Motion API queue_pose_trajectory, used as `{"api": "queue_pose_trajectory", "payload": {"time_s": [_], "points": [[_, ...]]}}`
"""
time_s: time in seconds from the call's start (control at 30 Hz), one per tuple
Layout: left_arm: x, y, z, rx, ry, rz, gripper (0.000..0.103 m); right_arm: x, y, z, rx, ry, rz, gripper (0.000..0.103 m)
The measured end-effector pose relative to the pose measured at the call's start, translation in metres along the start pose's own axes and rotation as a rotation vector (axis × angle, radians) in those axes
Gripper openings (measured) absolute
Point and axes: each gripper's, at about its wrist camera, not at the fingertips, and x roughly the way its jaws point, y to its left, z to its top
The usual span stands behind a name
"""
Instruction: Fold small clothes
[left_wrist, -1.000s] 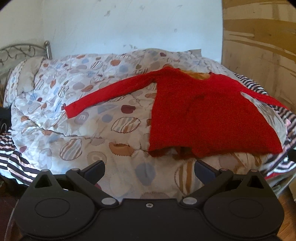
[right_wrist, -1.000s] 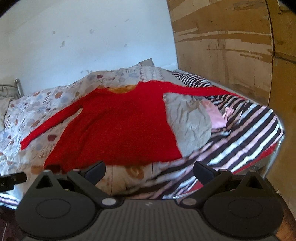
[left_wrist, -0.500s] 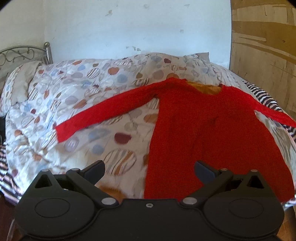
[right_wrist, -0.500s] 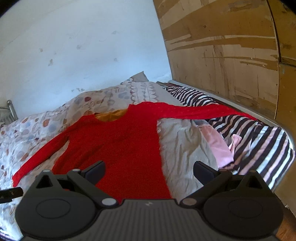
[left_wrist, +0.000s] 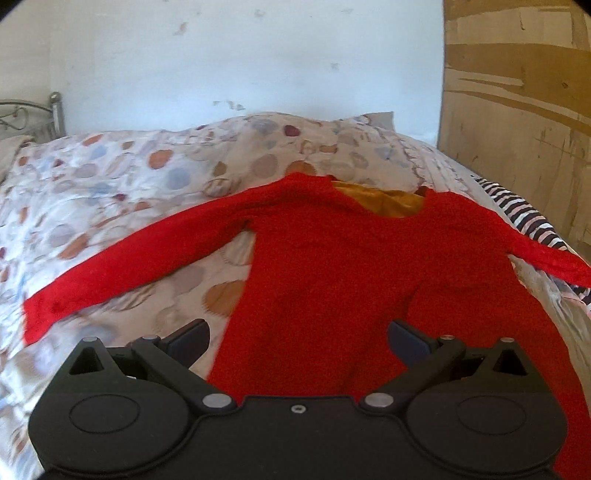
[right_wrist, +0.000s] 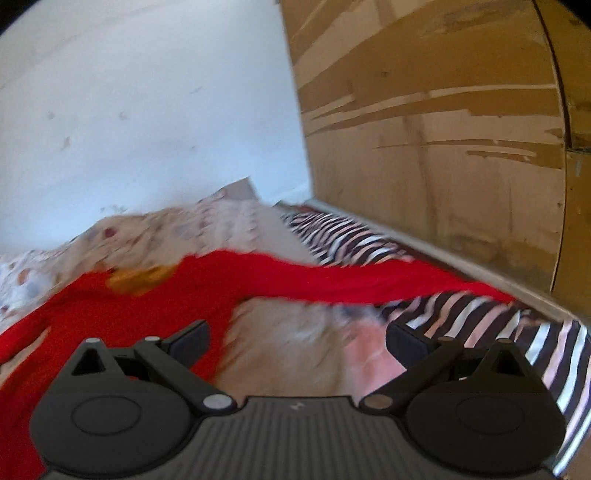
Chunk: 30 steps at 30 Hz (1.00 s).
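Note:
A red long-sleeved top (left_wrist: 332, 266) lies flat on the bed with both sleeves spread out and an orange lining showing at the neck (left_wrist: 391, 201). My left gripper (left_wrist: 297, 339) is open and hovers over the lower body of the top, holding nothing. In the right wrist view the same red top (right_wrist: 140, 314) fills the left, and its right sleeve (right_wrist: 369, 280) stretches across to the striped sheet. My right gripper (right_wrist: 295, 339) is open above the grey and pink cloth just below that sleeve, holding nothing.
A duvet with round spots (left_wrist: 122, 184) covers the bed. A black and white striped sheet (right_wrist: 546, 343) lies along the right edge. A worn wooden panel (right_wrist: 443, 147) stands close on the right, a white wall (left_wrist: 240, 55) behind, a metal headboard (left_wrist: 26, 114) at far left.
Both grippers have moved forward over the bed and closer to the top. The hem has dropped out of both views. The right view has swung toward the right sleeve and blurs.

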Motion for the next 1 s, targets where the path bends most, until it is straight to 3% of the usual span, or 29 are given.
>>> {"api": "queue_pose_trajectory", "payload": {"time_s": [0.1,0.17,0.33,0.5,0.57,0.63,0.67,0.7,0.73,0.83,1.0], "points": [[0.023,-0.006,0.005,0.02,0.001,-0.025,0.102,0.037,-0.045,0.01,0.088,0.002,-0.006,0.103],[0.037,-0.01,0.005,0.034,0.011,-0.037,0.102,0.065,-0.08,0.017,0.177,0.049,-0.047,0.103],[0.058,-0.009,0.0,0.039,0.036,-0.044,0.102,0.114,-0.162,0.037,0.397,0.104,-0.257,0.103],[0.074,0.0,0.003,0.024,0.062,-0.05,0.102,0.15,-0.223,0.035,0.65,0.156,-0.334,0.101],[0.078,0.005,0.008,0.017,0.059,-0.048,0.102,0.162,-0.238,0.03,0.741,0.176,-0.329,0.09],[0.078,0.009,0.013,0.012,0.05,-0.041,0.102,0.172,-0.248,0.024,0.816,0.181,-0.34,0.054],[0.077,0.011,0.015,0.011,0.045,-0.037,0.102,0.175,-0.252,0.022,0.83,0.18,-0.355,0.042],[0.077,0.013,0.017,0.012,0.041,-0.034,0.102,0.178,-0.254,0.021,0.839,0.178,-0.371,0.022],[0.076,0.016,0.018,0.014,0.037,-0.031,0.102,0.179,-0.255,0.021,0.843,0.174,-0.372,0.016],[0.071,0.024,0.023,0.022,0.021,-0.021,0.102,0.175,-0.245,0.032,0.774,0.103,-0.379,0.009],[0.067,0.038,0.034,-0.003,-0.004,0.009,0.102,0.156,-0.168,0.086,0.401,-0.077,-0.325,0.008]]}}
